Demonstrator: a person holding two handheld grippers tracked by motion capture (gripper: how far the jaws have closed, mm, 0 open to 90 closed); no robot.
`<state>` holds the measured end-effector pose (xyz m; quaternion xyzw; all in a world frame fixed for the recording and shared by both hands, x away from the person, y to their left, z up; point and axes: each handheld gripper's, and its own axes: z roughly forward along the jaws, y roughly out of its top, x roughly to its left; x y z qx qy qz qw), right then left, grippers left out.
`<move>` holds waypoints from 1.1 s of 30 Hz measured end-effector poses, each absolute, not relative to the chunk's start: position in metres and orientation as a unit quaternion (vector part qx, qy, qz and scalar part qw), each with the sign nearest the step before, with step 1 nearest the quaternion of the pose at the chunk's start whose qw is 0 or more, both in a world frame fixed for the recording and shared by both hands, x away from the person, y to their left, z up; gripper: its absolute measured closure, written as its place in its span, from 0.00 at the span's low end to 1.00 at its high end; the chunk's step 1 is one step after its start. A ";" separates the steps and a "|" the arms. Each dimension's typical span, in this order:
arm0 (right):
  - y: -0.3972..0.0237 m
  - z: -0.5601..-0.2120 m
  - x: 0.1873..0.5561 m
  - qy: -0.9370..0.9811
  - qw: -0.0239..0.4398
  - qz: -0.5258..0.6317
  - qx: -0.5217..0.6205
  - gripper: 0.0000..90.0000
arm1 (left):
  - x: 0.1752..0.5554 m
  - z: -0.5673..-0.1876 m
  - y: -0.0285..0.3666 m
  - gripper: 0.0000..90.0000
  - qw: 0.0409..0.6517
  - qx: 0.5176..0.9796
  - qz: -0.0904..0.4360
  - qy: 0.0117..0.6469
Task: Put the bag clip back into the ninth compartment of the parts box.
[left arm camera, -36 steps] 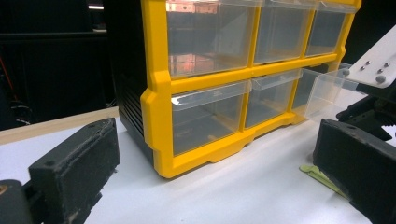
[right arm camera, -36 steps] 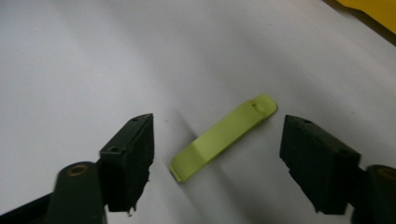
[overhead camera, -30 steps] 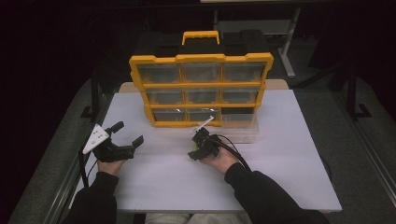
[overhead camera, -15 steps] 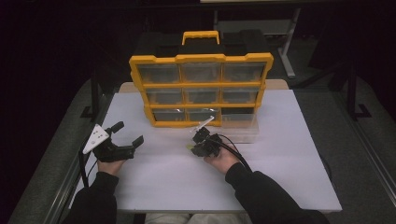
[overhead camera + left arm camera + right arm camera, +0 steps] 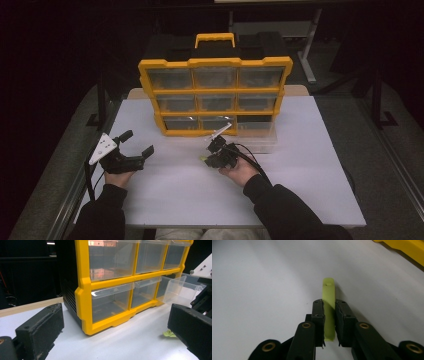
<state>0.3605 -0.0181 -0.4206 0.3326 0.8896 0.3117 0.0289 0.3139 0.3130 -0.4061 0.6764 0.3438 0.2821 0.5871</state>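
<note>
Presently, right gripper [image 5: 329,305]: jaws pinched a yellow-green strip [image 5: 328,292] above the table.
Left gripper [image 5: 134,143]: jaws spread, empty, at 9 o'clock.
Surface: white table [image 5: 300,190]; yellow drawer cabinet [image 5: 215,95] at 12 o'clock.
Room: dark.

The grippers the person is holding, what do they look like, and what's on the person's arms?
Both are black. The left gripper has two chunky, blocky black jaws and a pale grey three-cornered plate with small dark dots on top. The right gripper has slimmer black jaws with brass-coloured rivets, and a black cable trails from it. The person wears dark long sleeves.
</note>
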 end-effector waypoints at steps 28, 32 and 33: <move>-0.042 -0.384 0.356 0.877 -0.011 0.359 0.320 0.86 | 0.314 -0.406 0.313 0.00 0.587 0.678 0.280 0.342; -0.045 -0.379 0.355 0.878 -0.017 0.362 0.314 0.86 | 0.314 -0.406 0.313 0.00 0.588 0.678 0.279 0.343; -0.046 -0.378 0.356 0.878 -0.019 0.360 0.314 0.86 | 0.314 -0.406 0.313 0.00 0.588 0.678 0.279 0.342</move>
